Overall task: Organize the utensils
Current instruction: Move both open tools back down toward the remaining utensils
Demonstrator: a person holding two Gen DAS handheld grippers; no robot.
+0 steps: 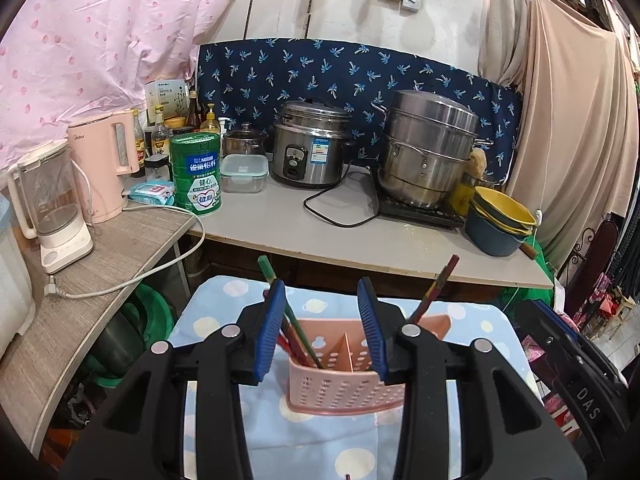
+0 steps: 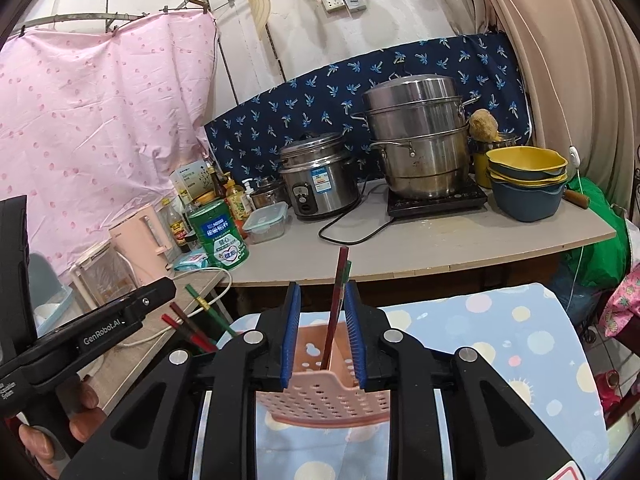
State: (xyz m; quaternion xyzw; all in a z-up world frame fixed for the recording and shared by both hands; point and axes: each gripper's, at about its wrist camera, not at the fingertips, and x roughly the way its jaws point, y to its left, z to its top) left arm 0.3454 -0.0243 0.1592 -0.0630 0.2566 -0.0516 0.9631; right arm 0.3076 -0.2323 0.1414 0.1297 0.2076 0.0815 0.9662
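Note:
A pink perforated utensil holder (image 1: 344,392) (image 2: 320,396) with a middle divider stands on a blue dotted cloth (image 1: 472,320). My left gripper (image 1: 322,285) is open around the holder's left compartment. Several red and green chopsticks (image 1: 296,340) lean there, close beside its left pad. My right gripper (image 2: 322,285) is open around the right compartment. A red and a green chopstick (image 2: 339,292) stand upright between its pads with a gap on each side. The left wrist view shows this pair (image 1: 438,288) at the right. A hand holds the left gripper (image 2: 160,292) at the right view's left edge.
Behind the cloth runs a grey counter (image 1: 360,240) with a rice cooker (image 1: 310,148), a steel steamer pot (image 1: 428,148), stacked yellow and blue bowls (image 1: 500,220), a green tin (image 1: 196,172) and a black cord. A pink kettle (image 1: 106,164) and a blender (image 1: 52,208) stand on the left shelf.

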